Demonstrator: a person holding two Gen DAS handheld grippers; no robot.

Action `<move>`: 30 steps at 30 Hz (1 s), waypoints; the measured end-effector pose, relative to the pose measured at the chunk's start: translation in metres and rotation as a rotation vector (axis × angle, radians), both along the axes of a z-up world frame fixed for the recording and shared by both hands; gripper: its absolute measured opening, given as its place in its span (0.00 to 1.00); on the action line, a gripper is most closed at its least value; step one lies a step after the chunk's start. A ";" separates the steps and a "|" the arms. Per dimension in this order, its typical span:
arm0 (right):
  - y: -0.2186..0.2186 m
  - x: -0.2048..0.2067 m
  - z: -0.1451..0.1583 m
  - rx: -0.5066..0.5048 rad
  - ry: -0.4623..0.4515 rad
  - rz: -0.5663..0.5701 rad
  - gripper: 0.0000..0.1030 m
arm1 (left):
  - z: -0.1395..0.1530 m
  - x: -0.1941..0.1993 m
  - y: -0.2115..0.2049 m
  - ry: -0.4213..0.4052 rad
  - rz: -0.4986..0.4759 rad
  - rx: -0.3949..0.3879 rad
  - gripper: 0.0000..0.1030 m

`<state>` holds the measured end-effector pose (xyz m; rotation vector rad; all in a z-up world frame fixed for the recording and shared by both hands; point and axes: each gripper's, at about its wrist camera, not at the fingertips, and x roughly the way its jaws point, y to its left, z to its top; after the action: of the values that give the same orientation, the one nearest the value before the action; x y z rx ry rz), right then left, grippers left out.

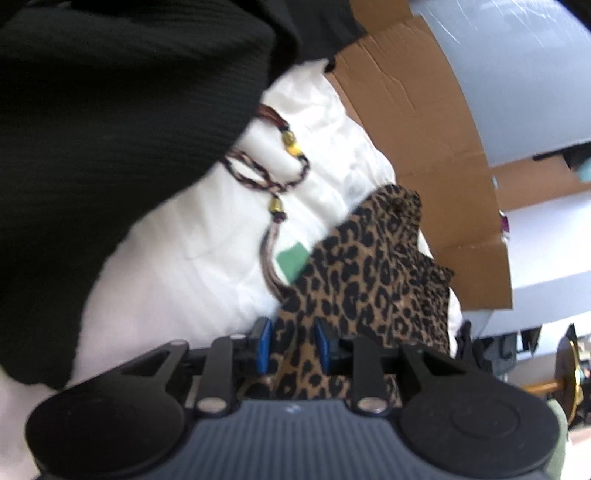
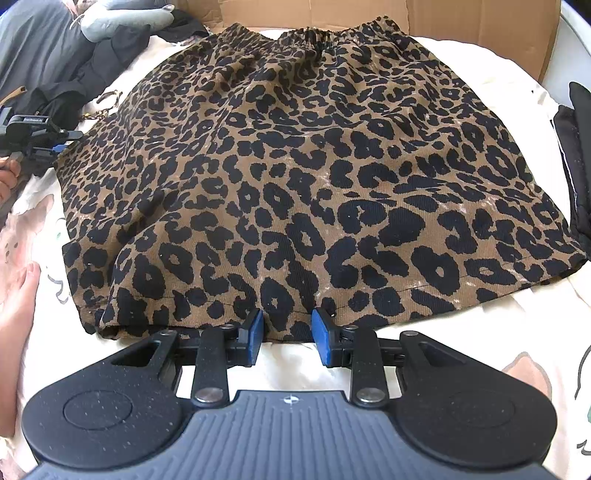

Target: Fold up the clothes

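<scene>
A leopard-print skirt (image 2: 295,177), brown with black spots and a gathered elastic waistband, is lying spread flat on a white printed sheet (image 2: 480,332), waistband toward the far edge beside a cardboard box wall (image 2: 480,22), hem toward the near edge. The right gripper (image 2: 287,338) is sitting at the hem, its blue pads (image 2: 254,339) spread with the hem's edge between them. The left gripper (image 1: 291,347) is holding a bunched side of the skirt between its part-spread pads. A black garment (image 1: 110,147) and braided cord (image 1: 280,184) are lying nearby.
</scene>
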<state>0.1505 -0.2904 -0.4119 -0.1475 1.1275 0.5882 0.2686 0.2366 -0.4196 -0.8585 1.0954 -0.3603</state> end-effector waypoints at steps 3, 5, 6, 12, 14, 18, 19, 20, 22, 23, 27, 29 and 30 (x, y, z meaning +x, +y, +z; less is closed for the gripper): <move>-0.001 0.000 0.000 0.004 -0.001 -0.002 0.35 | 0.002 -0.004 -0.008 0.007 -0.059 -0.019 0.26; -0.001 -0.001 0.000 0.005 -0.003 -0.002 0.35 | 0.002 -0.009 -0.008 0.013 -0.076 -0.028 0.25; -0.001 -0.002 0.000 0.005 -0.004 -0.002 0.35 | 0.002 -0.012 -0.006 0.014 -0.071 -0.031 0.25; 0.001 -0.003 0.000 0.004 -0.007 0.000 0.35 | 0.001 -0.023 0.007 0.033 -0.041 -0.040 0.24; 0.000 -0.002 0.000 0.003 -0.007 0.002 0.35 | 0.000 -0.023 0.007 0.040 -0.056 -0.026 0.19; 0.002 -0.002 0.002 -0.002 -0.005 -0.001 0.35 | 0.004 -0.021 0.005 0.033 -0.067 -0.004 0.09; 0.002 -0.002 0.004 -0.004 -0.002 -0.003 0.35 | 0.007 -0.021 0.003 0.029 -0.071 -0.001 0.08; 0.003 -0.003 0.006 -0.006 -0.001 -0.006 0.35 | 0.009 -0.020 0.002 0.025 -0.076 0.001 0.07; 0.002 -0.003 0.010 -0.003 0.002 -0.019 0.35 | 0.013 -0.018 -0.002 0.016 -0.085 0.003 0.07; 0.002 -0.003 0.012 0.000 0.004 -0.028 0.35 | 0.017 -0.017 -0.006 0.007 -0.089 0.001 0.06; -0.003 -0.003 0.022 0.017 -0.014 -0.085 0.35 | 0.039 -0.011 -0.029 -0.045 -0.132 -0.021 0.06; -0.004 -0.004 0.028 0.026 -0.037 -0.100 0.35 | 0.050 -0.008 -0.045 -0.057 -0.174 -0.010 0.06; -0.005 -0.003 0.030 0.033 -0.048 -0.106 0.35 | 0.054 -0.006 -0.054 -0.052 -0.203 0.014 0.06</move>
<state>0.1472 -0.2954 -0.3815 -0.0727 1.0722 0.5064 0.2624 0.1822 -0.3655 -0.7230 1.1388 -0.5401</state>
